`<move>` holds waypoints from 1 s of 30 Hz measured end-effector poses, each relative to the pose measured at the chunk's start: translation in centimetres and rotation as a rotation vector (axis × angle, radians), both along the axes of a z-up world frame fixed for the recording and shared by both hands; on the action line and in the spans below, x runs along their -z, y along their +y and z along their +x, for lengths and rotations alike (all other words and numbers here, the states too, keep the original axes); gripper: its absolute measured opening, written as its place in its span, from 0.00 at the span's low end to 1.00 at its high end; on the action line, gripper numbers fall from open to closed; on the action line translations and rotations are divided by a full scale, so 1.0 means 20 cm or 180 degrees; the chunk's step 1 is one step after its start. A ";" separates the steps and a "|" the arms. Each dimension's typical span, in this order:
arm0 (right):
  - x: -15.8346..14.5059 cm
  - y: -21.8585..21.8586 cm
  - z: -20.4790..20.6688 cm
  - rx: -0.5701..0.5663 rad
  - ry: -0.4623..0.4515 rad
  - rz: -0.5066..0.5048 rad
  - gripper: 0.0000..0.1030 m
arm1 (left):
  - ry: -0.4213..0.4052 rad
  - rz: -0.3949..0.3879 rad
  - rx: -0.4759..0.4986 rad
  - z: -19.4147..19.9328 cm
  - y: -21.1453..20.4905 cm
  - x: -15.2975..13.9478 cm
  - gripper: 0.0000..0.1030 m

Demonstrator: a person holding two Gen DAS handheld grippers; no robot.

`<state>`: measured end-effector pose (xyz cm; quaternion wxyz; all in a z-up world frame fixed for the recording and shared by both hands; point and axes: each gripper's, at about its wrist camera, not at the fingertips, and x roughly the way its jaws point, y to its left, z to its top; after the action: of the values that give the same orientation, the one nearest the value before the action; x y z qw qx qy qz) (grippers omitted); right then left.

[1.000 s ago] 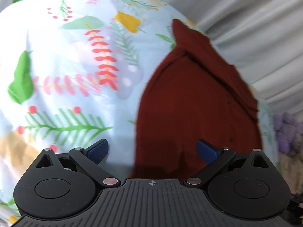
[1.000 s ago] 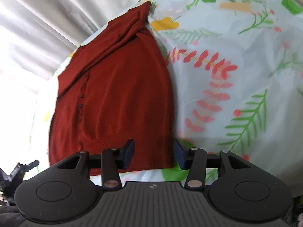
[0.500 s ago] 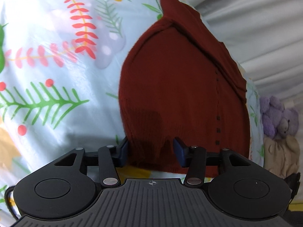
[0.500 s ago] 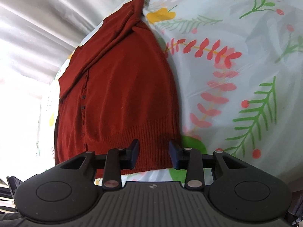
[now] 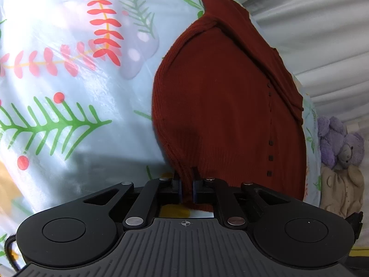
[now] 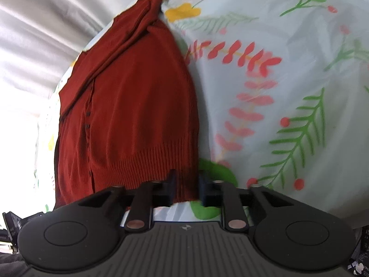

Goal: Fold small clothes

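Note:
A dark red knitted cardigan lies flat on a floral sheet, with a row of small buttons down its front. My left gripper is shut on the ribbed hem at the cardigan's near left corner, and the knit bunches between the fingers. In the right wrist view the cardigan reaches away from me. My right gripper straddles the hem's right corner, its jaws narrowed around the cloth with a gap still showing. The sheet spreads out to the right.
Grey pleated curtain hangs behind the far edge of the bed and also shows as curtain at the upper left. A purple plush bear in beige clothing sits off the sheet's right edge.
Both grippers came down onto the cardigan's near hem. The left one went from wide open to shut on the hem. The right one's jaws narrowed around the other corner.

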<state>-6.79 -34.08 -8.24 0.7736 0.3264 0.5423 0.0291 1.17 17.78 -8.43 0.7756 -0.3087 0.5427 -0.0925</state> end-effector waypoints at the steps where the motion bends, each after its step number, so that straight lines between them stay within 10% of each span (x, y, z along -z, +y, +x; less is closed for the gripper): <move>1: 0.01 0.01 0.00 -0.0014 0.0018 -0.0020 0.04 | -0.0017 0.0000 0.0017 0.00 0.00 0.00 0.08; 10: -0.11 -0.07 0.15 0.0325 -0.0566 0.0540 0.04 | -0.0711 -0.0309 -0.0140 0.15 0.00 -0.28 0.07; 19: -0.10 -0.04 0.70 0.0447 -0.1030 -0.0221 0.04 | -0.0982 0.0402 -0.0077 0.76 -0.14 -0.30 0.09; 24: -0.09 -0.01 0.77 0.0310 -0.1139 -0.0730 0.17 | -0.0992 0.0742 -0.0037 0.82 -0.14 -0.20 0.43; 30: -0.08 -0.01 0.76 -0.0270 -0.1388 -0.1032 0.28 | -0.1278 0.0850 0.0321 0.76 -0.09 -0.22 0.60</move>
<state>8.34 -34.36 -6.60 0.9123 0.1613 0.3737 0.0437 16.34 15.98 -4.13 0.8963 -0.1513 0.3998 -0.1180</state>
